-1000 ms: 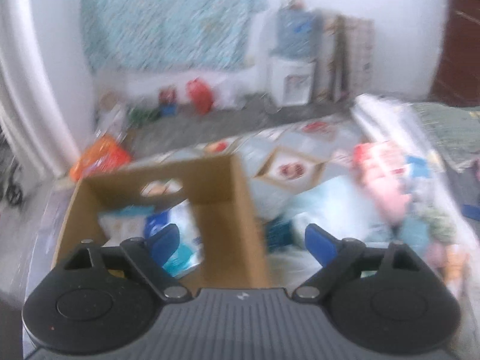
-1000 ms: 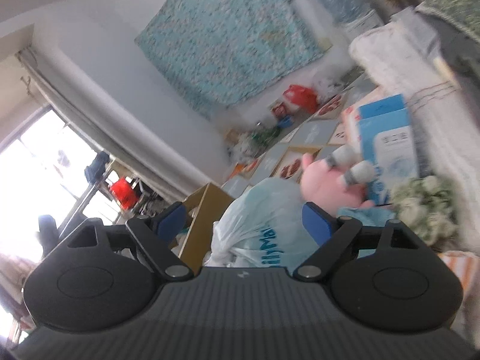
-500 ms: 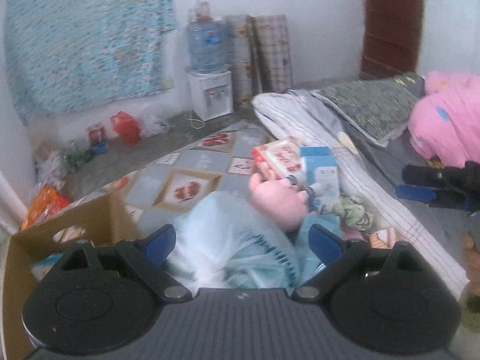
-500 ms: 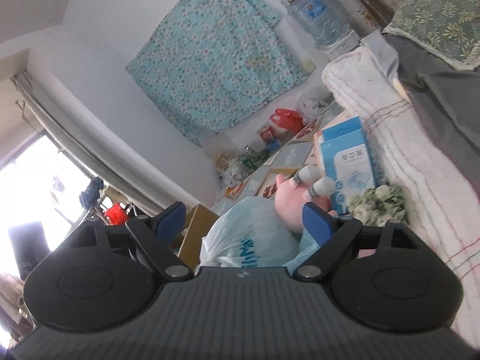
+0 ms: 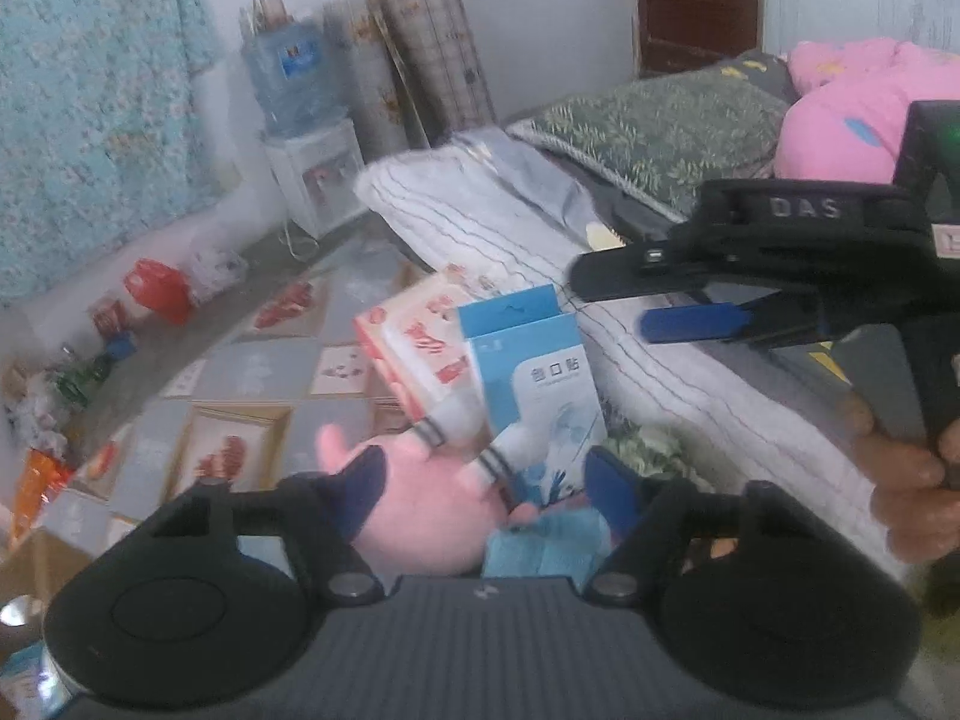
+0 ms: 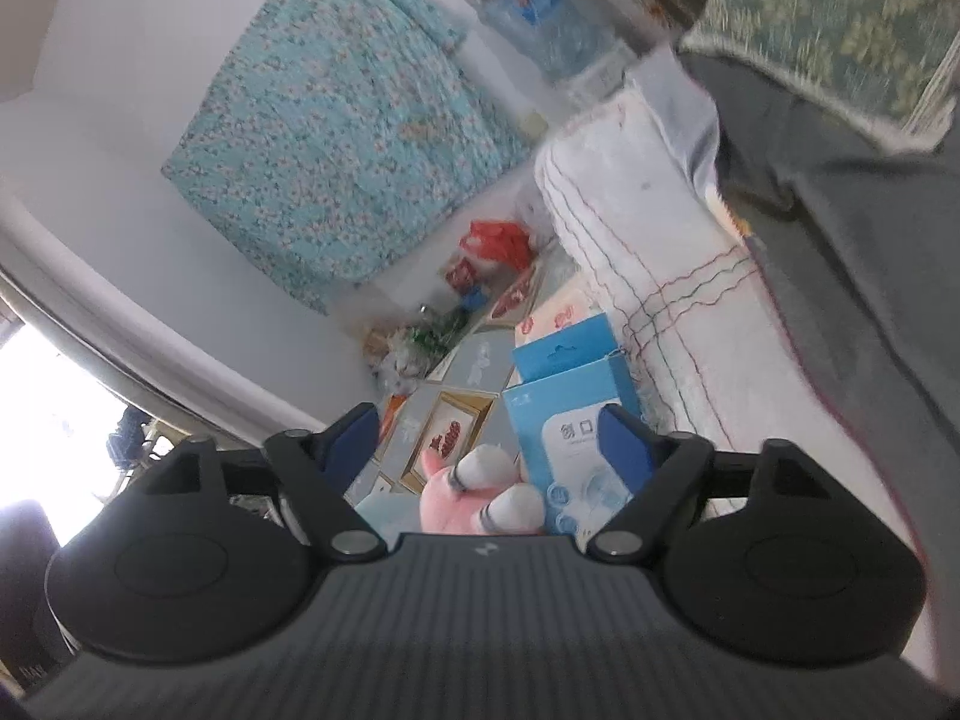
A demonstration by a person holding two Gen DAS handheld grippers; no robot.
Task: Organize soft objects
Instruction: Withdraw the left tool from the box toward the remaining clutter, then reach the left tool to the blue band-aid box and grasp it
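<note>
A pink plush toy (image 5: 420, 519) with white striped feet lies on the floor beside the bed, against a blue carton (image 5: 531, 396) and a red-and-white pack (image 5: 420, 336). My left gripper (image 5: 486, 480) hovers just over the plush. Its jaws are closing with the plush between them, and the pads do not clearly press on it. My right gripper (image 6: 489, 438) points at the same blue carton (image 6: 570, 414) and plush (image 6: 456, 498). Its jaws are closing too, with nothing gripped. In the left wrist view the right gripper (image 5: 612, 303) reaches in from the right, held by a hand (image 5: 912, 480).
The bed runs along the right with a white striped blanket (image 5: 540, 228), a green patterned pillow (image 5: 660, 126) and a pink quilt (image 5: 852, 96). A water dispenser (image 5: 300, 138), rolled mats and red bags stand by the far wall. A cardboard box corner (image 5: 27, 558) shows at lower left.
The left view swung right, from the cardboard box to the plush and cartons, and dropped closer. The right gripper sank toward the blue carton. Both pairs of jaws narrowed.
</note>
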